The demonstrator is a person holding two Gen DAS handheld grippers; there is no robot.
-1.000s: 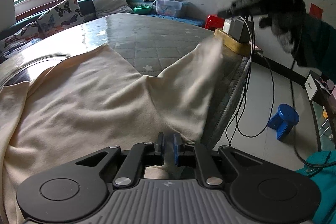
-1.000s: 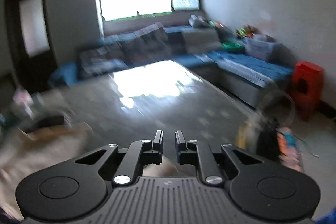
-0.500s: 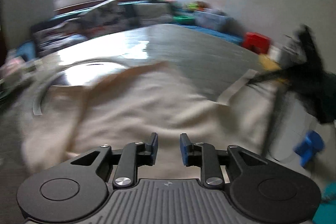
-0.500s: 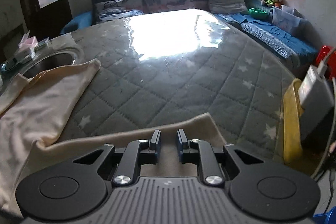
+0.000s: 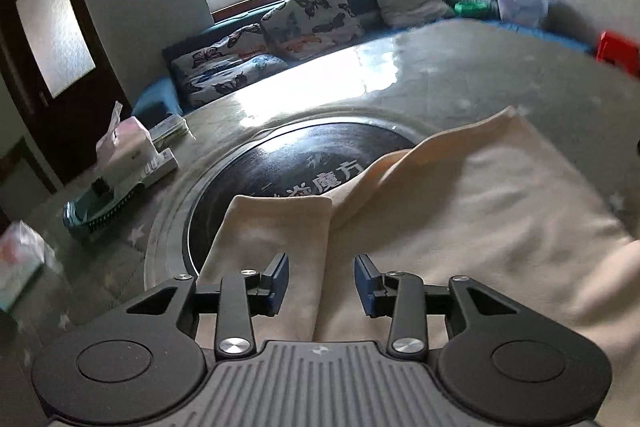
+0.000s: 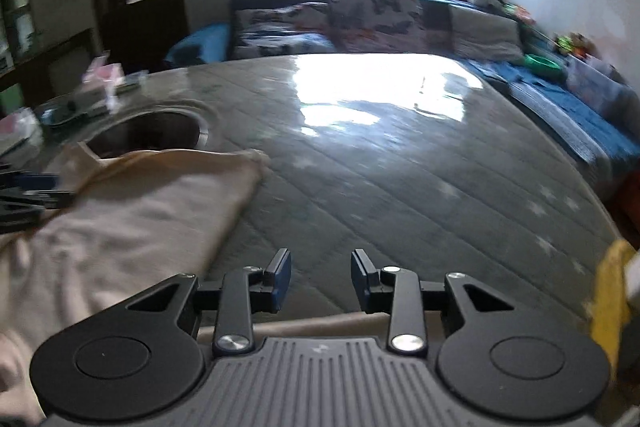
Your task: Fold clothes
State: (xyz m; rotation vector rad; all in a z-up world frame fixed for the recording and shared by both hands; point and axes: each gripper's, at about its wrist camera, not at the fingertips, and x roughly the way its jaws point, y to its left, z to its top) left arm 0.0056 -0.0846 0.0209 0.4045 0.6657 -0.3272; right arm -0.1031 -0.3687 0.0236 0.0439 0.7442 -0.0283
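A cream garment (image 5: 472, 219) lies spread on the grey quilted table (image 5: 480, 67), partly folded over, one flap reaching onto a dark round inset (image 5: 304, 163). My left gripper (image 5: 321, 281) hovers just over a fold edge of the cloth; its jaws are opening and the pads grip nothing. In the right wrist view the same garment (image 6: 132, 211) lies to the left, with a strip of it under the gripper body. My right gripper (image 6: 320, 279) is over bare quilted table (image 6: 400, 187); its jaws are opening with nothing between them. The left gripper's dark fingers (image 6: 28, 195) show at that view's left edge.
A tissue box (image 5: 128, 147), a white box and a teal tray (image 5: 100, 211) sit on the table's left side. A sofa with butterfly cushions (image 5: 312, 15) runs behind. A yellow object (image 6: 608, 299) sits at the table's right edge, a red stool (image 5: 618, 51) beyond.
Both grippers have let go of the cloth and their jaws have parted. The left view has swung left toward the round inset; the garment now lies folded on the table.
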